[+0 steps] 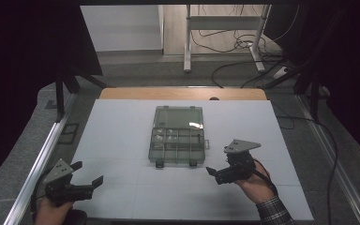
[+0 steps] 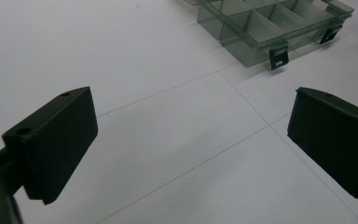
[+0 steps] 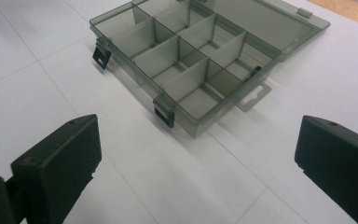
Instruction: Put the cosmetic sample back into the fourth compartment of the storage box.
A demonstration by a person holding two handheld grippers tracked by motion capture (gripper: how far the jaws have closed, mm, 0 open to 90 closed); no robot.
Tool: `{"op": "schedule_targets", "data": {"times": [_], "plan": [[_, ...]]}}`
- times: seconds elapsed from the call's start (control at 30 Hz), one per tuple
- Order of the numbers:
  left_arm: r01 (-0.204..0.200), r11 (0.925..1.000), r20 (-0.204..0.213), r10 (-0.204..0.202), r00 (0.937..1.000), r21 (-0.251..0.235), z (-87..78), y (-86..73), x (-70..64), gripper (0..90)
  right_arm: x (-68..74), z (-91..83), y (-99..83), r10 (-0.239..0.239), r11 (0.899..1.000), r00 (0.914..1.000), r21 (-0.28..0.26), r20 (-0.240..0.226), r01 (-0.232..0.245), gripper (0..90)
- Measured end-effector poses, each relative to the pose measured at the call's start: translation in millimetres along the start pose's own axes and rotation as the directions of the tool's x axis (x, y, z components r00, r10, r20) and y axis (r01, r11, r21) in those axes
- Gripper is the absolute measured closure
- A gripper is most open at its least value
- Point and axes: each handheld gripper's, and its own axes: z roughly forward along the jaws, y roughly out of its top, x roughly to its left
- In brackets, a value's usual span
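The compartment box (image 1: 176,136) lay open mid-counter (image 1: 112,140), seemingly almost empty. Left hand-held gripper (image 1: 90,174) and right hand-held gripper (image 1: 214,174) hovered near it, jaws apart, holding nothing; the work looked barely begun.

A white sheet (image 1: 122,140) with thin seam lines lies under the left tongs (image 1: 87,172) and the right tongs (image 1: 219,168). Far ahead of both, a wooden table edge (image 1: 168,93) borders it. Farther still, white desk legs (image 1: 186,47) stand among loose cables (image 1: 243,44). A metal rail (image 1: 37,164) runs just outside the left tongs.
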Motion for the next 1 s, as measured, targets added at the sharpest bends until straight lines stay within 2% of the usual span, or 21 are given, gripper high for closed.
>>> {"op": "schedule_targets", "data": {"times": [0.23, 0.57, 1.0], "plan": [[-0.004, 1.0, -0.005, 0.005, 1.0, 0.001, -0.1, 0.1, -0.8, 1.8, -3.2, -7.1, -8.7, 0.014, 1.0, 0.9999, 0.008, 0.003, -0.014, 0.7], [-0.008, 1.0, -0.011, 0.008, 0.9999, -0.001, -0.3, 0.1, -1.2, 1.8, -5.2, -20.0, -20.0, 0.022, 1.0, 0.9992, 0.005, 0.034, -0.022, 0.6], [-0.008, 1.0, -0.015, 0.008, 0.9999, -0.001, -0.7, -0.3, -1.6, 1.8, -12.0, -42.0, -36.6, 0.078, 0.997, 0.9941, -0.024, 0.075, -0.076, 0.0]]}}
